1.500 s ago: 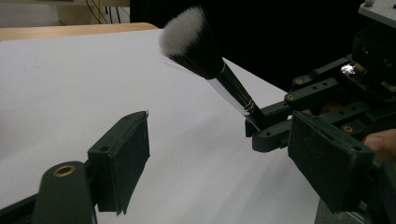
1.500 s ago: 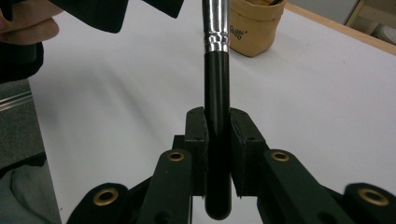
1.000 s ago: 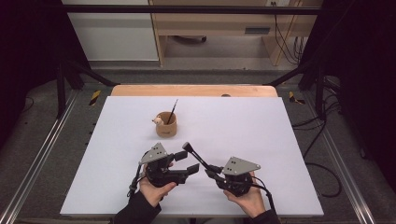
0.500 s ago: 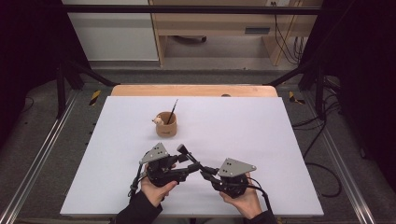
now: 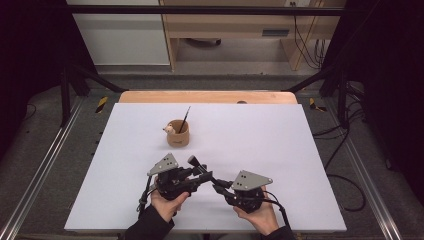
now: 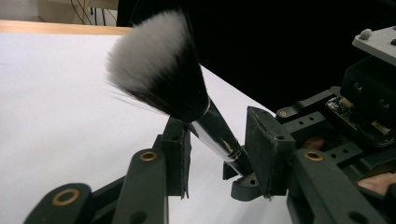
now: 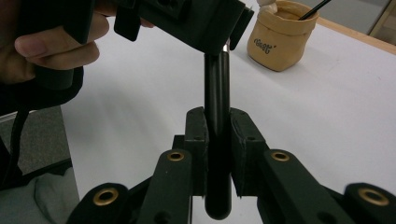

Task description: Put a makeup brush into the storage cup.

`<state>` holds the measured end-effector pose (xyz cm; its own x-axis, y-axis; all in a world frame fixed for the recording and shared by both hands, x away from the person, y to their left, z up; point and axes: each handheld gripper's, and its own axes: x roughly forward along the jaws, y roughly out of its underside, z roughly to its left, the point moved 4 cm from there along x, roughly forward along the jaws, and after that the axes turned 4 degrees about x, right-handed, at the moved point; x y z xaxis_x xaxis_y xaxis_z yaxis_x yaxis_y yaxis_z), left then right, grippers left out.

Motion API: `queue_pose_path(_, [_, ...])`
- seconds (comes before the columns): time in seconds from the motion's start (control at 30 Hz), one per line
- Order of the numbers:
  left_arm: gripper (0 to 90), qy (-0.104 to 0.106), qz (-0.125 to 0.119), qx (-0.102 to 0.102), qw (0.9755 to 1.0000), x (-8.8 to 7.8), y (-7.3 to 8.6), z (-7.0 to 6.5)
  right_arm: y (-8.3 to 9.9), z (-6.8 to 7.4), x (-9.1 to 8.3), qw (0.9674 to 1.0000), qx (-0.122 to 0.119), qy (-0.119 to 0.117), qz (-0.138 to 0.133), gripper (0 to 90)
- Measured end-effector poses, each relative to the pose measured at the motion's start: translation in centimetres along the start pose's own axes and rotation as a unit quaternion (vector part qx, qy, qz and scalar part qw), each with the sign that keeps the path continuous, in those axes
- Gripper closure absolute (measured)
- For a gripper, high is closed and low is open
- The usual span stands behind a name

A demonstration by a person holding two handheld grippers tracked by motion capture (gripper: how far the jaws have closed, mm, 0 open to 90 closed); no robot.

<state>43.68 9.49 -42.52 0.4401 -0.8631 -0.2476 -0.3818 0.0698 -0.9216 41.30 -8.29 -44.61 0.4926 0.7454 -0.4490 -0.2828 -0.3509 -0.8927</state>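
White table (image 5: 280, 150) underneath, cup (image 5: 177, 134) well back; brush (image 6: 159, 70) held low near front edge, handle clamped tight in right gripper (image 7: 217, 135). Left gripper (image 6: 219, 149) part open, just been closing round ferrule, pads not yet pressing: could pinch off-centre and lever brush askew, or catch bristles. Both hands low, grippers angled inward, tips nearly meeting.

left tool (image 6: 212, 154) jaws just been closing, narrowed around makeup brush (image 6: 187, 93), pads not yet pressing
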Motion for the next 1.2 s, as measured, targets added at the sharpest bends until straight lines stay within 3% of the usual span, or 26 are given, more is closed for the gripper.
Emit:
queue_pose_path(0.77, [75.7,0.022,-0.010,-0.003,0.9997,-0.3,-0.2,-0.8,0.3,0.3,0.5,1.0000,0.000,-0.006,0.004,79.1])
queue_pose_path(1.2, [76.9,0.017,-0.008,0.009,0.9998,-0.5,-0.2,-1.2,0.2,0.4,0.7,0.9999,0.005,-0.010,0.002,77.1])
